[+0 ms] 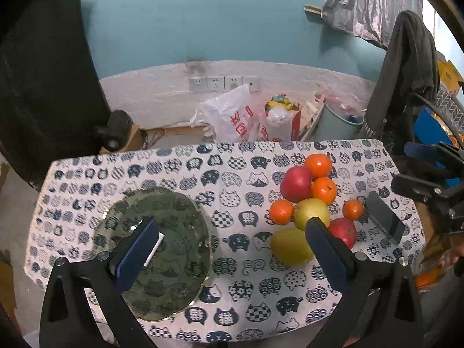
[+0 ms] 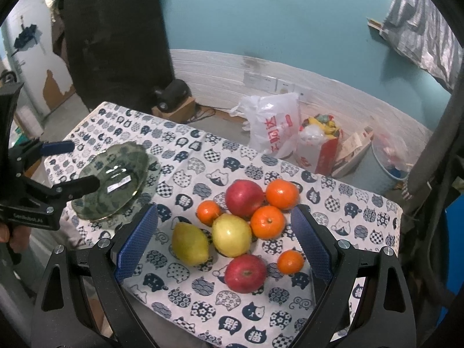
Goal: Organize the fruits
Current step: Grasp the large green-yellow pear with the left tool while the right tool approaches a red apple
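Fruit lies in a loose pile on the cat-print tablecloth (image 2: 185, 171): two red apples (image 2: 245, 198) (image 2: 246, 272), a yellow-green apple (image 2: 231, 235), a yellow pear (image 2: 190, 243) and several oranges (image 2: 267, 221). My right gripper (image 2: 225, 213) hangs open above the pile, with its blue pads on either side of it. To the left stands an empty green glass plate (image 1: 174, 261) (image 2: 127, 156). The left gripper (image 1: 232, 226) (image 2: 75, 168) is open over the plate and the cloth beside it, holding nothing. In the left wrist view the fruit pile (image 1: 311, 213) is at the right.
A dark phone (image 1: 384, 217) lies on the cloth right of the fruit. Behind the table, on the floor, are a white plastic bag (image 2: 275, 124), a red box of rubbish (image 2: 319, 145) and a grey bin (image 2: 377, 165). A black panel (image 2: 116, 43) stands far left.
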Available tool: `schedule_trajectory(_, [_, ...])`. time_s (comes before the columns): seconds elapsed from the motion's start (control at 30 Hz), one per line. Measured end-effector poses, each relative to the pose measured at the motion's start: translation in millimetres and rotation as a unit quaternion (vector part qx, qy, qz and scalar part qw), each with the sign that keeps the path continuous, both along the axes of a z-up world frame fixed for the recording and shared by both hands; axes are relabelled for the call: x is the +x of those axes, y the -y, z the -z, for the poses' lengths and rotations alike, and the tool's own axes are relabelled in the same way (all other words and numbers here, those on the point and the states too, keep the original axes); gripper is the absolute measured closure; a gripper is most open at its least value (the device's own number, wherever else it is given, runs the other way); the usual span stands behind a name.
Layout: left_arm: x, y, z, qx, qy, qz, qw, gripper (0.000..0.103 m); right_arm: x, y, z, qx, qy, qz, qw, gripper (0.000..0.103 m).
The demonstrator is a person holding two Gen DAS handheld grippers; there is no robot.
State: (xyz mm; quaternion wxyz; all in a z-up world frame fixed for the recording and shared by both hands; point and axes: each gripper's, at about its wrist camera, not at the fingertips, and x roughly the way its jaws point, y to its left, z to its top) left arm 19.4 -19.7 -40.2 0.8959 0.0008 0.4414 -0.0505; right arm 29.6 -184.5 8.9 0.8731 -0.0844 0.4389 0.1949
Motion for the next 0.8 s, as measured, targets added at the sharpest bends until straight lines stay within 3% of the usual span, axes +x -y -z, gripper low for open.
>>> schedule_trajectory(0.5, [24,25,42,-0.024,-0.065,0.011,0.9975,0.001,22,50,31,-0.006,-0.033,0.072,0.997,0.011])
schedule_trajectory(0.8, [36,49,73,-0.025,-0.101,0.023,0.9943,0.001,29,74,68,-0.017,-0.073,0.095,0.993,0.011])
